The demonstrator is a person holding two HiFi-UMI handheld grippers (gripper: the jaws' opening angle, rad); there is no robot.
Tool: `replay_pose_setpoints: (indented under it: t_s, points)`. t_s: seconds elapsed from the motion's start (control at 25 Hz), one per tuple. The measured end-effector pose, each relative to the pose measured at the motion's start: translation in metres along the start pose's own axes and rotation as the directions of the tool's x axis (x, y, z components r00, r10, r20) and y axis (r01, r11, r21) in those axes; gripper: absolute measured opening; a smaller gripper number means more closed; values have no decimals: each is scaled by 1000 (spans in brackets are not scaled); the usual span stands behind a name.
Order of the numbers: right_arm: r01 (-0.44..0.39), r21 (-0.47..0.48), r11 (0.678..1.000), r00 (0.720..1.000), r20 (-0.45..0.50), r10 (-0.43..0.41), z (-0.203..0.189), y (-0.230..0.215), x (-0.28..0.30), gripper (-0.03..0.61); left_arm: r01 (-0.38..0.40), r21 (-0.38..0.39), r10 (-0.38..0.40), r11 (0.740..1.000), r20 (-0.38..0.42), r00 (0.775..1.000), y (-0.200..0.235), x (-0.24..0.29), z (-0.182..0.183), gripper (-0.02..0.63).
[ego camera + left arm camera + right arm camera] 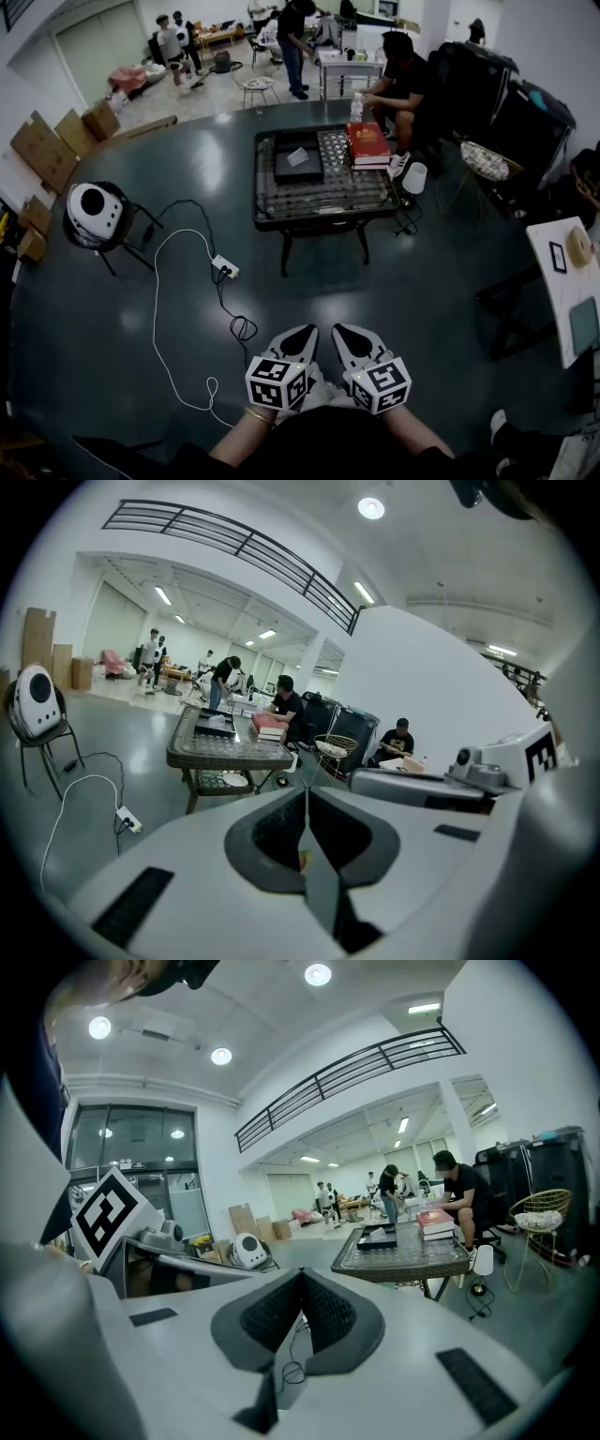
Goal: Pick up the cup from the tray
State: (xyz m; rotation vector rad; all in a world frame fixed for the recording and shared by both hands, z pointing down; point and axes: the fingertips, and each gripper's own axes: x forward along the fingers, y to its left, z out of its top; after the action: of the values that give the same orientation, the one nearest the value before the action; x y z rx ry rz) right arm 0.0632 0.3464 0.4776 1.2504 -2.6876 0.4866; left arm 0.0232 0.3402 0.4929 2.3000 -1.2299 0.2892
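Observation:
A small pale cup [297,157] rests in a black tray [286,170] on the low glass-topped table [323,199], far ahead of me. The tray [379,1238] and the pale cup [383,1230] also show in the right gripper view, small and distant. My left gripper [310,330] and right gripper [339,329] hang side by side close to my body, well short of the table. In both gripper views the jaws meet with nothing between them: the left gripper [306,790] points at the table [225,750], and the right gripper [300,1273] does likewise.
Red books [367,144] lie on the table's right side. A person [401,82] sits behind it. A white cup-shaped thing [414,178] and a wire stool [484,161] stand at its right. A power strip [225,269] and white cable cross the floor; a round white device [94,213] stands left.

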Motion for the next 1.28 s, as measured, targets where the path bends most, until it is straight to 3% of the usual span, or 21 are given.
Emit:
replay_pose_setpoints:
  t_s: [0.44,1.28]
  points:
    - [43,18,999,999,-4,-43,3,-28,10,11,24,2,-24,1000,-18,1000,7,30,7,21]
    - [32,1,1000,999,-20,-32,46,-74,131,11,9,-11,-9,1000,0,1000,105,98,80,21]
